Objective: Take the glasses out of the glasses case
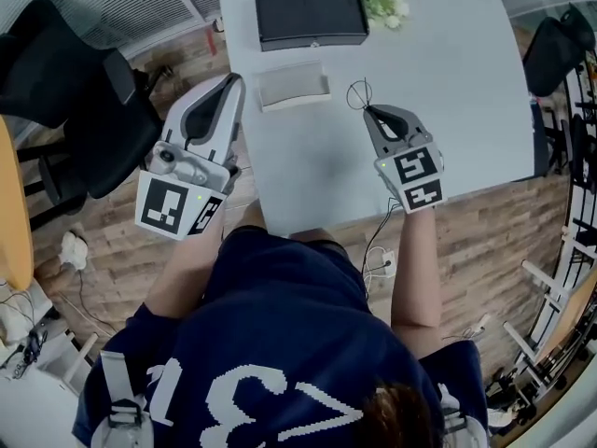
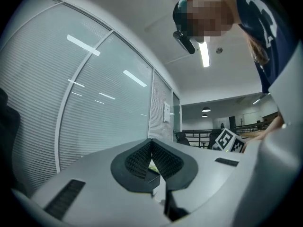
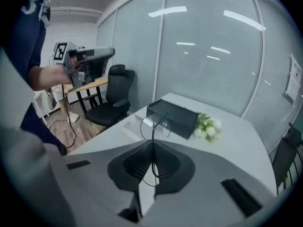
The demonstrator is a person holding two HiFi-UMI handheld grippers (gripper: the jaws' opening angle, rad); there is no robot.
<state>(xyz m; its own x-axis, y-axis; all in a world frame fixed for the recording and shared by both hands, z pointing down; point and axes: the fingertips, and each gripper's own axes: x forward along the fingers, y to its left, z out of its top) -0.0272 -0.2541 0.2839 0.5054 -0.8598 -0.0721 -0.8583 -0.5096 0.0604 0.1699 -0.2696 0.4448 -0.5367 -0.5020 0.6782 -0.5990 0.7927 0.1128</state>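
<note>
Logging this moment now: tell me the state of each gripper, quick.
Left gripper: closed, holding nothing.
Right gripper: closed on the glasses.

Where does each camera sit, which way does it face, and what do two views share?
Head view: on the head, steeply down at pale grey table; torso, arms, left gripper, right gripper.
Left gripper view: on that gripper, tilted up at glass wall, ceiling; shut empty jaws.
Right gripper view: across the table; jaws shut on thin wire-framed glasses.
Shared: the black rectangular box, in head and right gripper views.
</note>
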